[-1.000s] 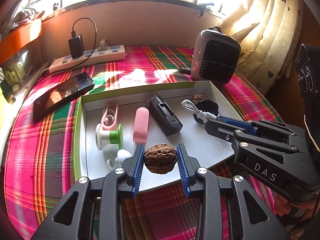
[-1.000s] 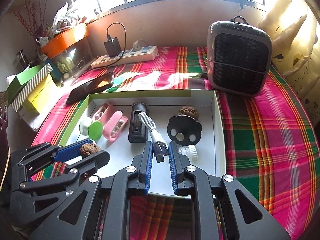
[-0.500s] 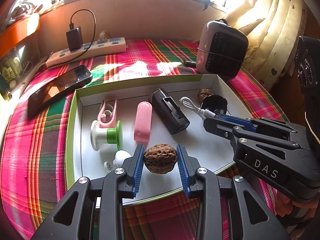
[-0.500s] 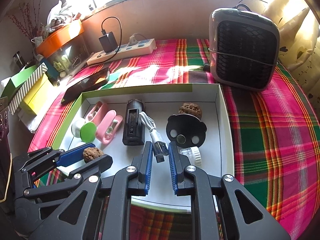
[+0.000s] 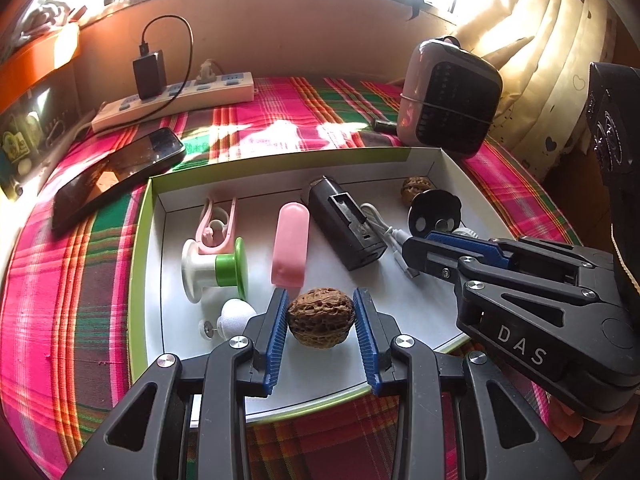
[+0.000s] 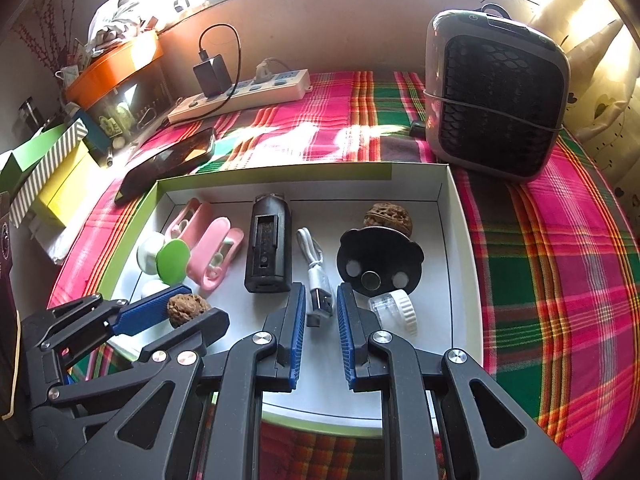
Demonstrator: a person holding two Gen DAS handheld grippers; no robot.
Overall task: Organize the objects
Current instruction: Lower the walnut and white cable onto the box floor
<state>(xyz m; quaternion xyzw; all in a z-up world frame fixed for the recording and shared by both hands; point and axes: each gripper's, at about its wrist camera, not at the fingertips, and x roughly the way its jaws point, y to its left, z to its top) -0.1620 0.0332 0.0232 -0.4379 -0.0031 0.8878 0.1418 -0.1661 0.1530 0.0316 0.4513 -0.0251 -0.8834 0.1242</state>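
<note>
My left gripper is shut on a brown walnut and holds it just above the near part of a white box with a green rim. In the right wrist view my right gripper is shut on the plug end of a white USB cable over the box floor. Inside the box lie a second walnut, a black disc with round magnets, a black battery holder, pink clips, a white and green spool and a clear capped vial.
The box sits on a pink and green plaid cloth. Behind it are a black phone, a power strip with a charger and a grey fan heater. Green and yellow boxes stand at the left edge.
Both grippers keep their grips and barely shift over the box. Nothing inside the box has moved.
</note>
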